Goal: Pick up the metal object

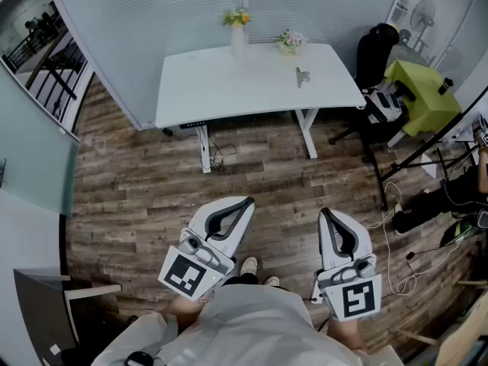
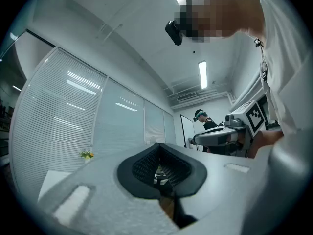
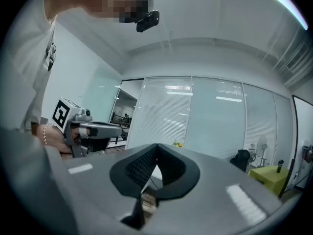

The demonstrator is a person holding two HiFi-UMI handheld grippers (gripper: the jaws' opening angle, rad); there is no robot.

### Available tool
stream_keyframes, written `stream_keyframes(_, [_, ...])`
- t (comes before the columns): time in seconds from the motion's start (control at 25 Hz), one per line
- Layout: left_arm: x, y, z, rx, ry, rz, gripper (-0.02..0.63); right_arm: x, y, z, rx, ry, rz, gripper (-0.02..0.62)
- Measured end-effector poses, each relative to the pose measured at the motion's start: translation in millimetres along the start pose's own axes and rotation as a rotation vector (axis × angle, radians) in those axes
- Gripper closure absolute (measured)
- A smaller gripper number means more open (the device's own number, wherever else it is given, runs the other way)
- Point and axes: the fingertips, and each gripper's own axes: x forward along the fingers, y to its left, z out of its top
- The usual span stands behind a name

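Observation:
The small metal object point(image 1: 303, 75) lies on the right part of the white table point(image 1: 229, 90), far ahead of me across the wooden floor. Both grippers hang close to my body, well short of the table. My left gripper point(image 1: 245, 202) is shut with nothing between its jaws; its own view shows the dark pads meeting at the tip point(image 2: 157, 146). My right gripper point(image 1: 325, 213) is shut and empty too, its tips closed point(image 3: 157, 146). Each gripper shows in the other's view, the right gripper point(image 2: 215, 138) and the left gripper point(image 3: 93, 129).
A vase with yellow flowers point(image 1: 238, 33) and a small flower pot point(image 1: 290, 42) stand at the table's back edge. A black chair point(image 1: 375, 56), a yellow-green table point(image 1: 423, 94) and a stand's legs with cables point(image 1: 404, 204) crowd the right side. Blinds line the wall behind.

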Motion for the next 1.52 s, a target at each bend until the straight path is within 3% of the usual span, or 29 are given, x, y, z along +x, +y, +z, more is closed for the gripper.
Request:
stream_keyframes(0.44, [-6.7, 23.1, -7.5, -0.008, 0.006, -0.014, 0.601, 20.9, 2.2, -4.6, 0.015, -0.02, -0.047, 0.591])
stream_keyframes(0.8, [22.5, 43.2, -20.0, -0.015, 0.018, -0.005, 0.6, 48.1, -21.7, -15.6, 0.02, -0.021, -0.039, 0.591])
stream_keyframes(1.2, [103.3, 74.3, -43.8, -0.012, 0.038, -0.034, 0.6, 100.0, -88.1, -37.7, 0.035, -0.029, -0.052, 0.591])
stream_keyframes(1.52, [199.3, 103.7, -49.5, -0.006, 0.041, -0.046, 0.6, 147.6, -171.1, -48.0, 0.014, -0.031, -0.05, 0.591])
